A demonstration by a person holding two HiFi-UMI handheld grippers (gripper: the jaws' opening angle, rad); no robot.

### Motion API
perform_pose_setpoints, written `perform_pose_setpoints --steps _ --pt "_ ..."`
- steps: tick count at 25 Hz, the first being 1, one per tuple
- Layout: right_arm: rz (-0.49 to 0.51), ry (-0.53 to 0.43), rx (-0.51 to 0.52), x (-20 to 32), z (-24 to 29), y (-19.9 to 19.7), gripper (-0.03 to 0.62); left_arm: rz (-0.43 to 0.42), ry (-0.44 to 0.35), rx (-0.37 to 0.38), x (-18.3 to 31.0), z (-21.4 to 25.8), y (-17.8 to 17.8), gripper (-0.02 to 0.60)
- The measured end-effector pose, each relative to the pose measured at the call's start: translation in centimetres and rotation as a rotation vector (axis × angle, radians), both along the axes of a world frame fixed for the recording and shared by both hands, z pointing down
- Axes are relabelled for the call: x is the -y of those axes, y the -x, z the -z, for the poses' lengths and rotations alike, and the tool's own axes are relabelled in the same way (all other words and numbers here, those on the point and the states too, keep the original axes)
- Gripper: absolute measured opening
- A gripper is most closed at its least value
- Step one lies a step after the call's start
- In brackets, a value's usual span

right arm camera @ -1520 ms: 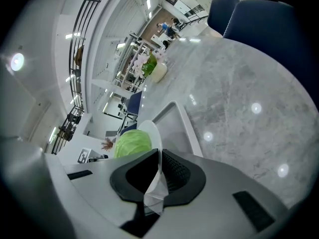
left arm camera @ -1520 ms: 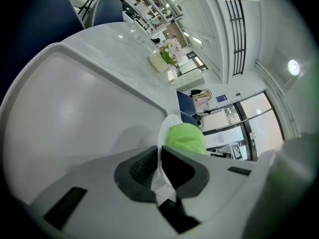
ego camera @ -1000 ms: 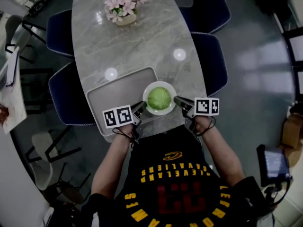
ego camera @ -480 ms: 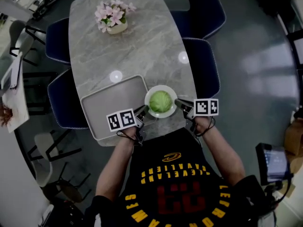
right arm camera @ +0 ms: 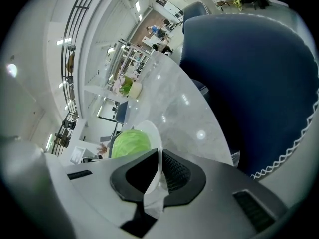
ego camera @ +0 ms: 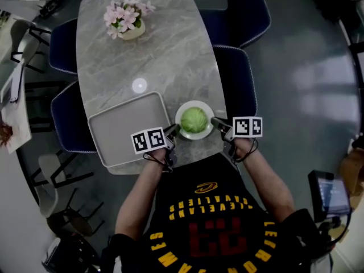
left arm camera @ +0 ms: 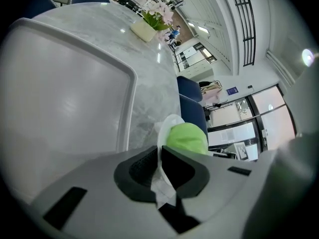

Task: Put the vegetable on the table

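A green cabbage lies in a white bowl over the near edge of the grey marble table, just right of the tray. My left gripper is shut on the bowl's left rim, and my right gripper is shut on its right rim. In the left gripper view the thin white rim runs between the dark pads with the cabbage beyond. From the right gripper view the rim is pinched the same way, the cabbage behind it.
A grey tray lies on the table left of the bowl. A pot of pink flowers stands at the far end. Dark blue chairs line both long sides. A screen on a stand is at the right.
The bowl with the cabbage, held by both grippers, has moved right off the tray and now sits past the tray's right edge over the bare table.
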State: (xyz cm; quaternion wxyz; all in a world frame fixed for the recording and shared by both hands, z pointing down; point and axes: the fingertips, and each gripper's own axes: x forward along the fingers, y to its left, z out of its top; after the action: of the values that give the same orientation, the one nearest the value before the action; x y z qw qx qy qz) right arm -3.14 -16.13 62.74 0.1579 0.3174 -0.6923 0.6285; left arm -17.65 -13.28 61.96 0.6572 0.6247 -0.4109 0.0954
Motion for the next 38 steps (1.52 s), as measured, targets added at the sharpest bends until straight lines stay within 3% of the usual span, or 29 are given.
perform_pose_setpoints --steps 23,38 --pt "0.031 0.013 -0.111 3.2 -4.2 -2.8 0.032 -0.023 0.069 0.133 2.6 -4.2 -3.0 0.029" --pt "0.028 0.021 -0.139 3.4 -5.1 -3.2 0.032 -0.054 0.083 0.164 2.9 -5.0 -3.4 0.029"
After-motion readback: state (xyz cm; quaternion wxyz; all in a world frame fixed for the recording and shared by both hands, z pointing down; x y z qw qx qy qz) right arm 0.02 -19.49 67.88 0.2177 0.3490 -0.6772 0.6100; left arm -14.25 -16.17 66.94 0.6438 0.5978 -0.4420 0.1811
